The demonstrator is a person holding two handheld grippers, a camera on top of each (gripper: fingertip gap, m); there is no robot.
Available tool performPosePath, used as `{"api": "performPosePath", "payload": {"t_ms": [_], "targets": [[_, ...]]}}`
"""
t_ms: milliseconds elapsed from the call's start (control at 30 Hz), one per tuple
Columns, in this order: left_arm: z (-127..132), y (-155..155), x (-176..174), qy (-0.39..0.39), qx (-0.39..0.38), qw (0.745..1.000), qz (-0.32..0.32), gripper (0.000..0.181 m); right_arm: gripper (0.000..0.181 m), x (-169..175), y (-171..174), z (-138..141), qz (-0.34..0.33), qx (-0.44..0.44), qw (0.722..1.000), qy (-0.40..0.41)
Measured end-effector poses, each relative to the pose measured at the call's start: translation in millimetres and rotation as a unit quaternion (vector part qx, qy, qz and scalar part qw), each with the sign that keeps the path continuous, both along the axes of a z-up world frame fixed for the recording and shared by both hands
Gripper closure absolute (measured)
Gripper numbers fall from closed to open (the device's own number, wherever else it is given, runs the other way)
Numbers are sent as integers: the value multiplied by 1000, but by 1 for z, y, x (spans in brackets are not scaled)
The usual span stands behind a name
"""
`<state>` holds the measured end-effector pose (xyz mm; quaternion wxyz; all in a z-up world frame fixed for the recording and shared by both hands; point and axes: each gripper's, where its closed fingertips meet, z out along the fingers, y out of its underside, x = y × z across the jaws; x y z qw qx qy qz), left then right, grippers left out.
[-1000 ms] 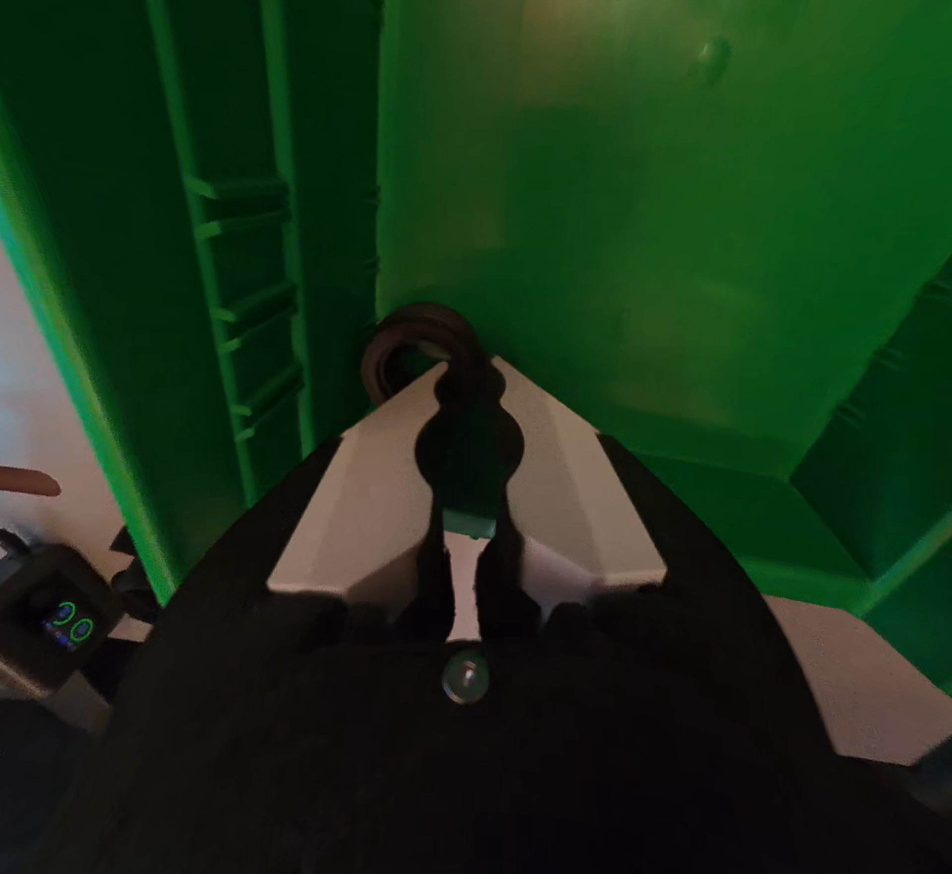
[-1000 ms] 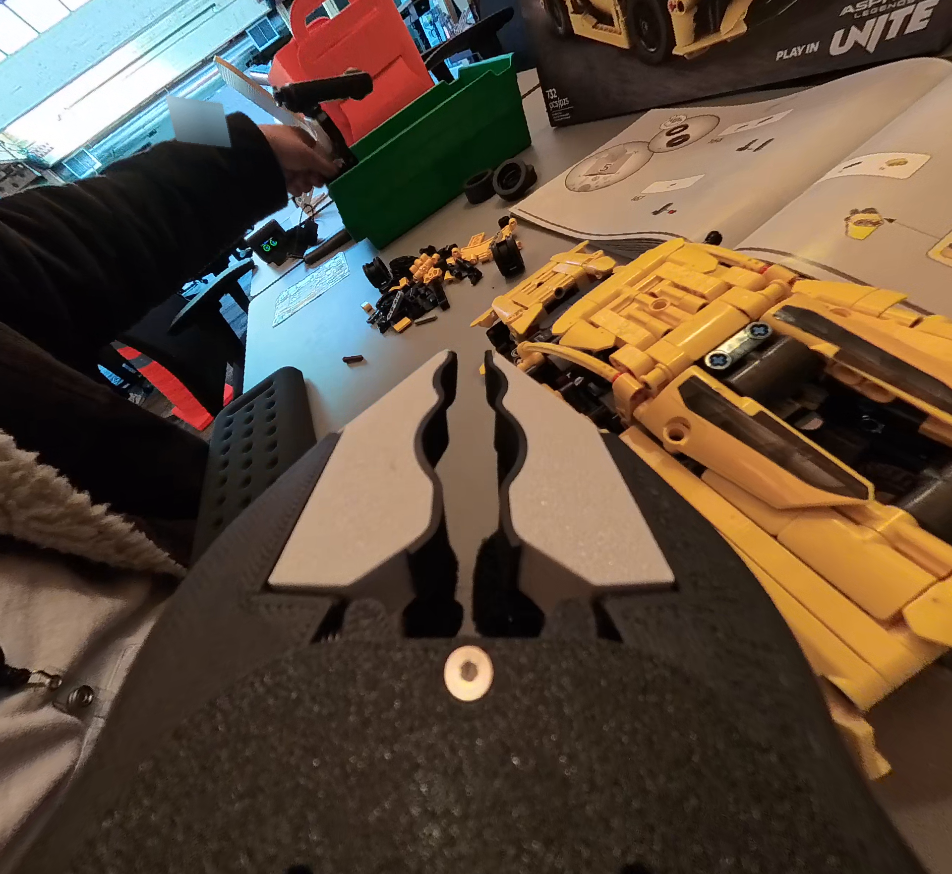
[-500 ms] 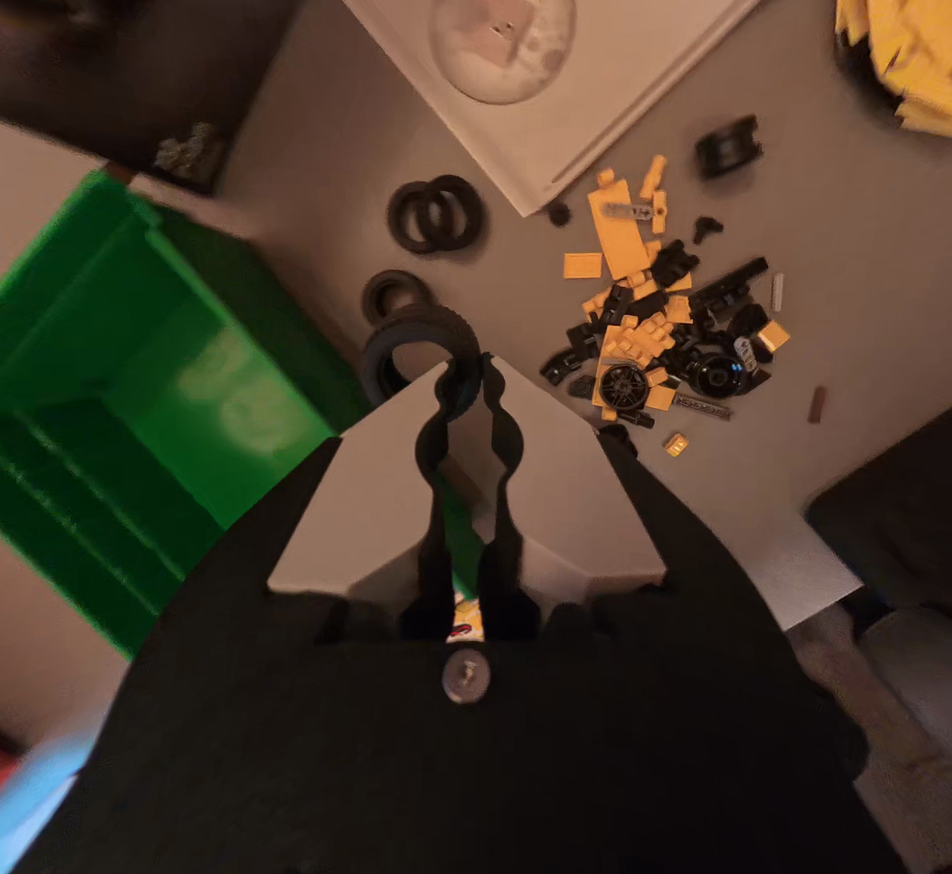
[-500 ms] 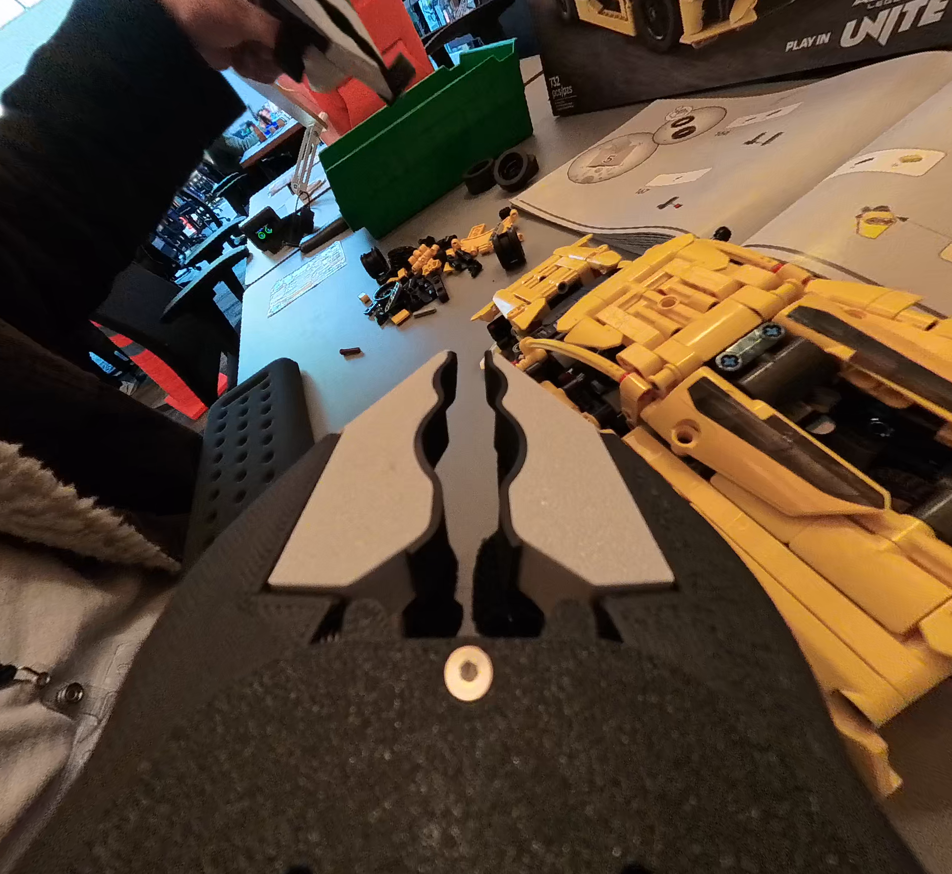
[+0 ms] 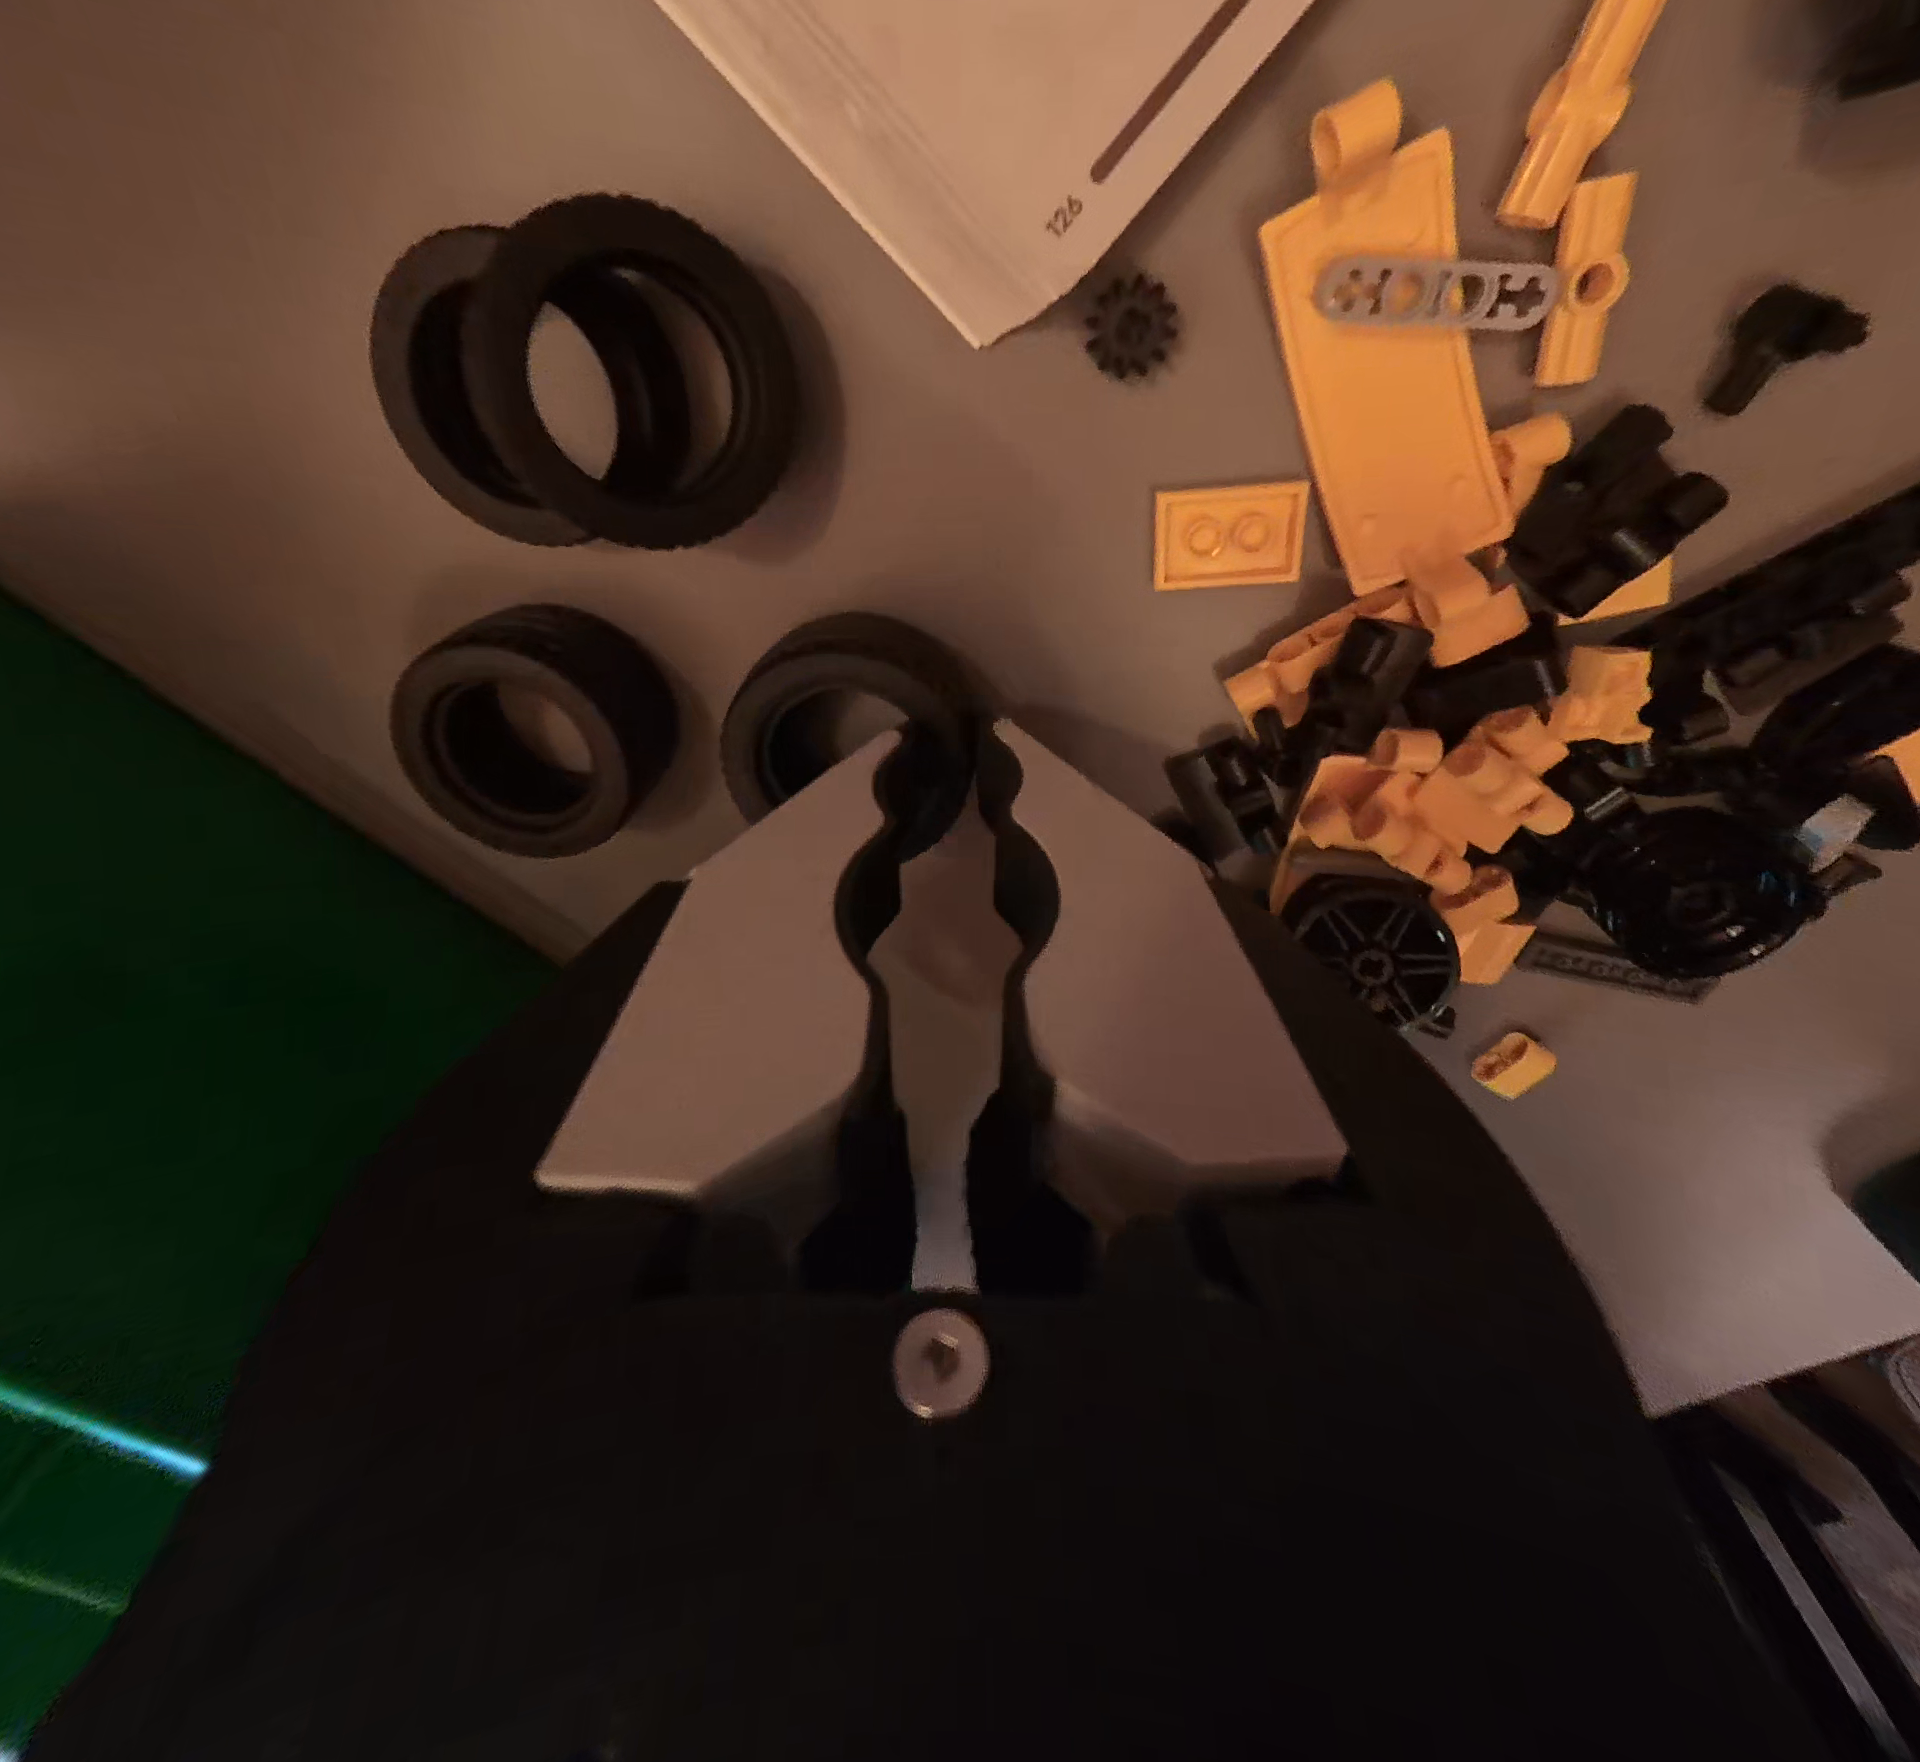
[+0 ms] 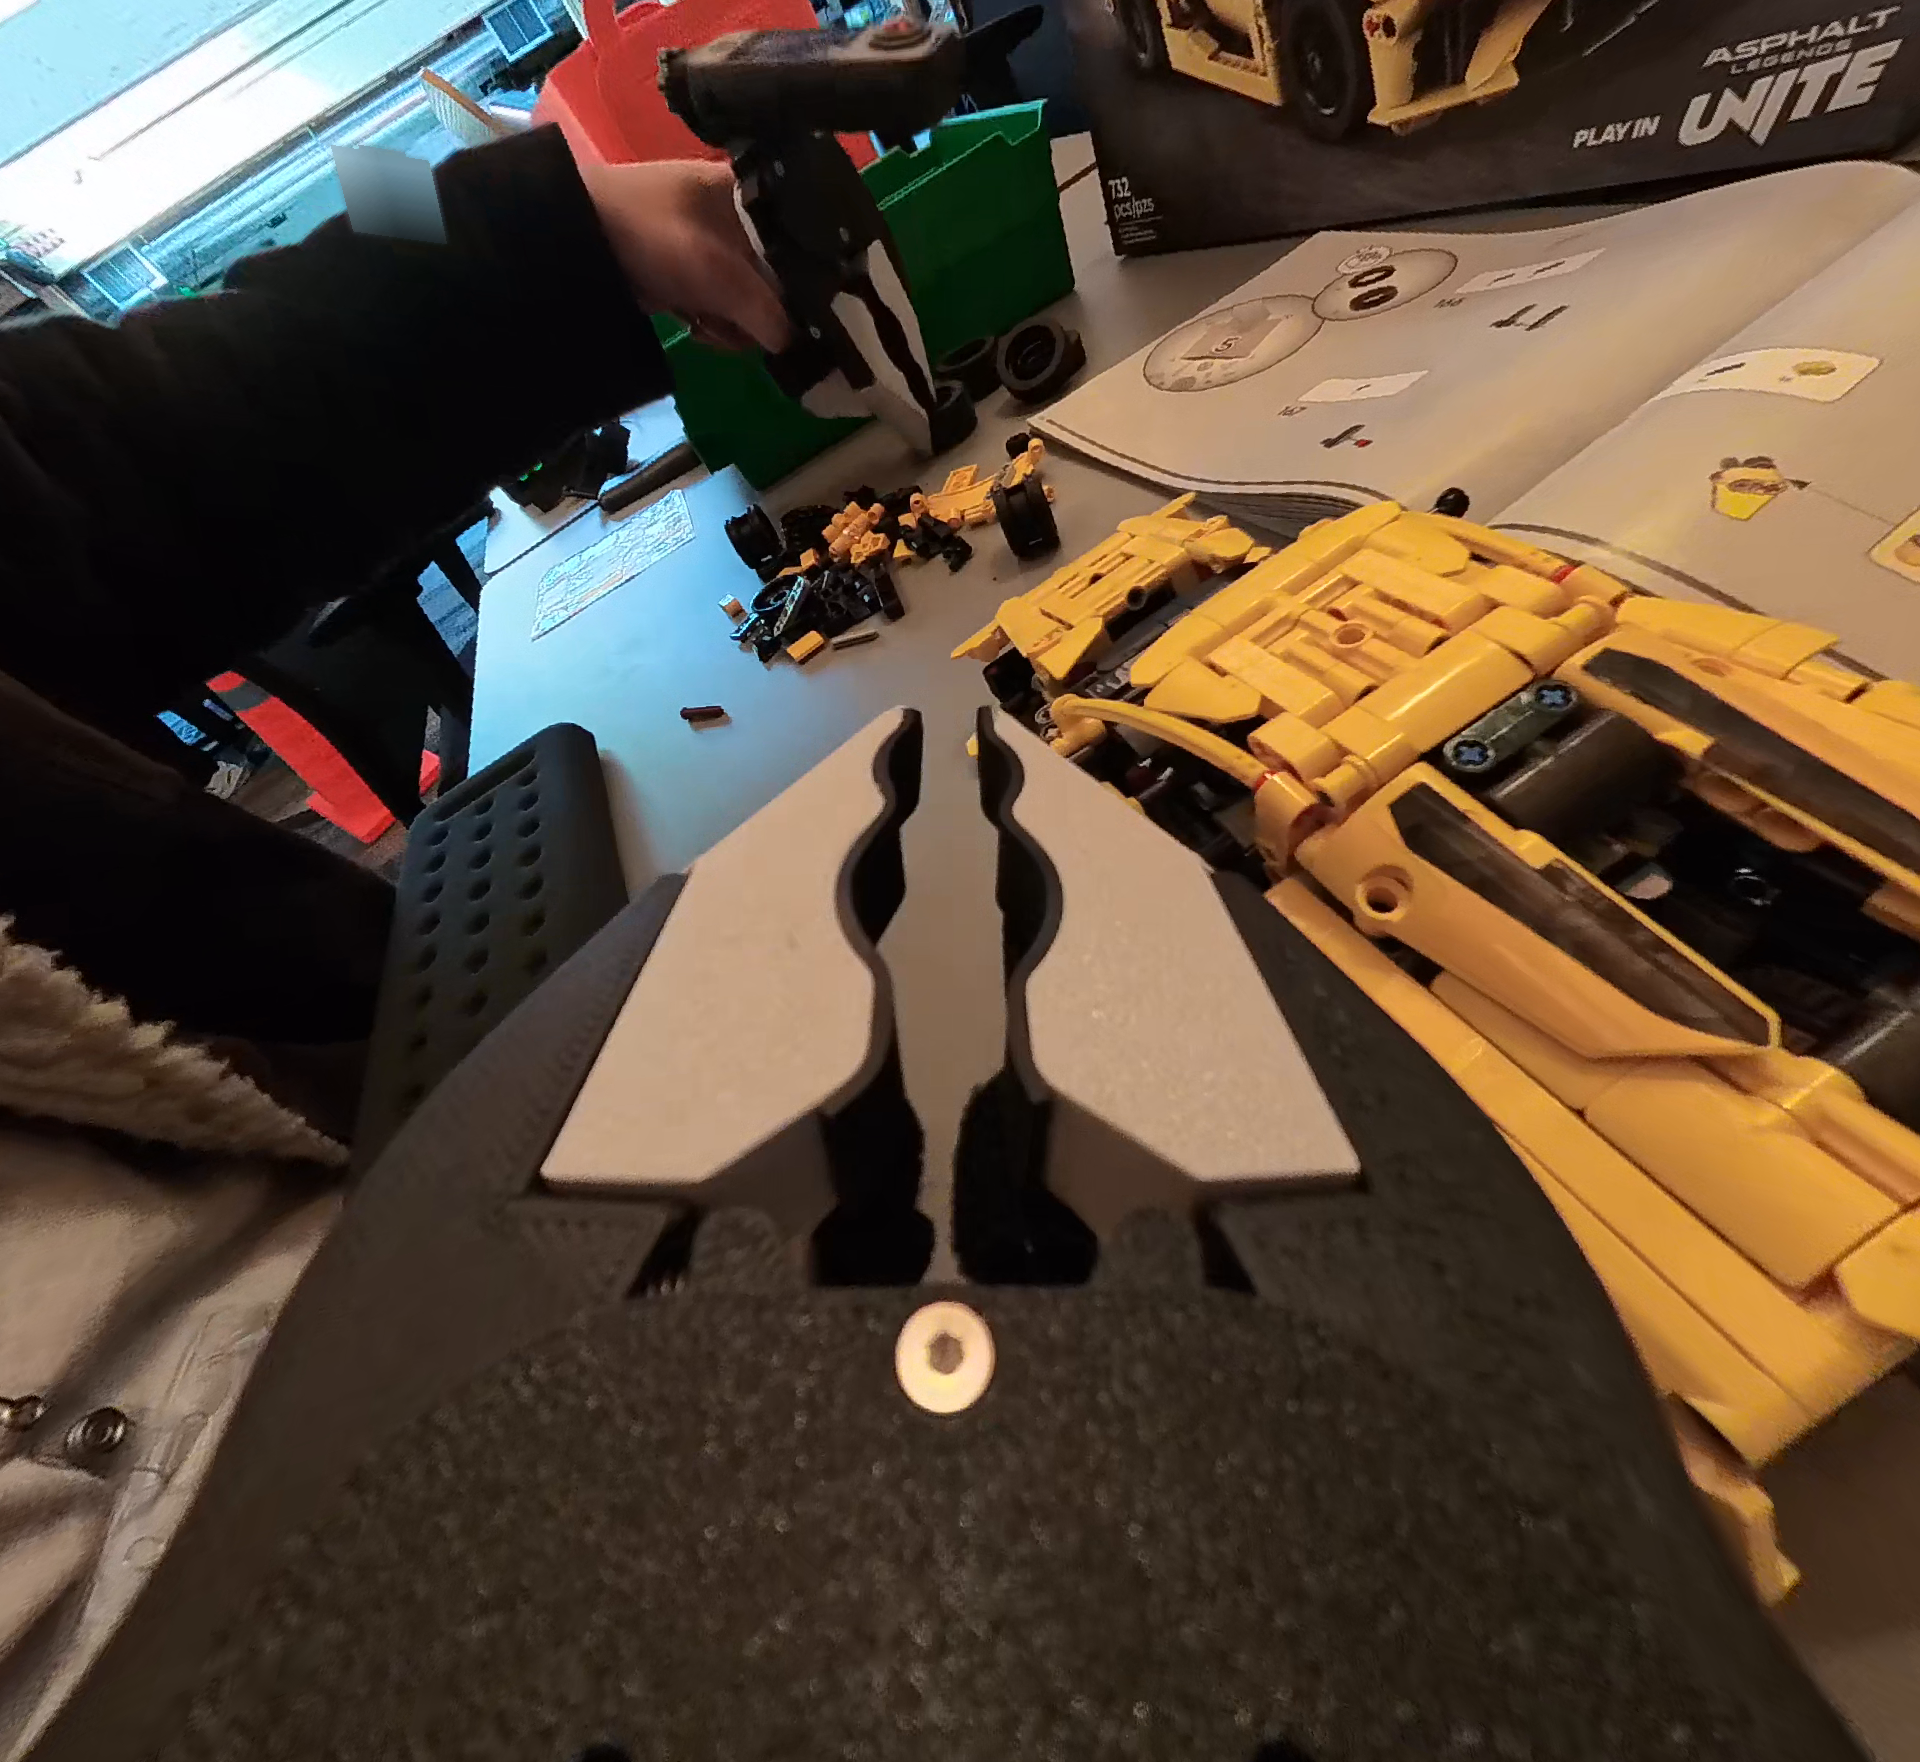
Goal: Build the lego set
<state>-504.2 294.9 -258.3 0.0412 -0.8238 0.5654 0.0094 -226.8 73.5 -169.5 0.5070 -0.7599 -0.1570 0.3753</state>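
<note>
Yellow lego car [image 6: 1455, 777], partly built, lying on the grey table [image 6: 623, 673] just right of the right gripper [image 6: 948, 736], seen only in the right wrist view. Right gripper's jaws nearly together with a narrow slit between them, holding nothing, tips low over the table beside the car's nose. Beyond the car, an open instruction booklet [image 6: 1455, 341] and, propped behind it, the set's box [image 6: 1455, 29] with a picture of the car. Farther off in the same view, a hand [image 6: 686, 247] holding the left gripper [image 6: 925, 424], pointed down at the table in front of a green bin [image 6: 966, 206], with a red bag [image 6: 675, 19] behind. From the left wrist view, looking almost straight down: left gripper [image 5: 940, 756] clamped on the rim of a black tire [image 5: 831, 725], whether touching the table or just above it unclear. Just left of it a second loose tire [image 5: 535, 741], and above these a pair of tires [image 5: 603, 382] leaning on each other. Corner of the booklet [image 5: 987, 50] at top, a small black gear [image 5: 1132, 325] beside that corner. To the right, a heap of yellow and black pieces [image 5: 1507, 725] with a spoked wheel rim [image 5: 1371, 959] at its lower edge. Green bin [image 5: 208, 985] at the left margin.
</note>
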Motion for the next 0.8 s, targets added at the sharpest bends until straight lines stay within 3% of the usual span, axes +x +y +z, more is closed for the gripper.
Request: {"api": "performPosePath", "payload": {"t_ms": [100,167,267,333,467,567,600,633,733,800], "targets": [[4,1,-4,-3,7,1000,22,148,172,2,0,0,-4,-1,1000,2],[21,3,-4,-13,30,999,36,145,171,3,-1,4,-4,-2,1000,6],[69,-1,15,-85,90,992,35,144,167,10,-4,20,7,3,999,-32],[112,-10,45,-181,140,973,16,142,163,19,0,41,16,18,998,-65],[201,-25,104,-382,276,882,23,143,157,41,33,79,21,39,991,-125],[232,-22,133,-496,358,784,103,158,156,66,78,87,-27,63,982,-174],[226,-21,147,-518,342,772,135,160,154,75,93,82,-45,62,979,-190],[209,-18,159,-516,316,778,169,160,153,85,107,75,-67,55,975,-205],[132,-7,183,-462,250,819,232,157,150,108,131,56,-115,28,973,-199],[88,-8,184,-451,205,830,258,158,150,119,131,45,-138,22,973,-181]]}}
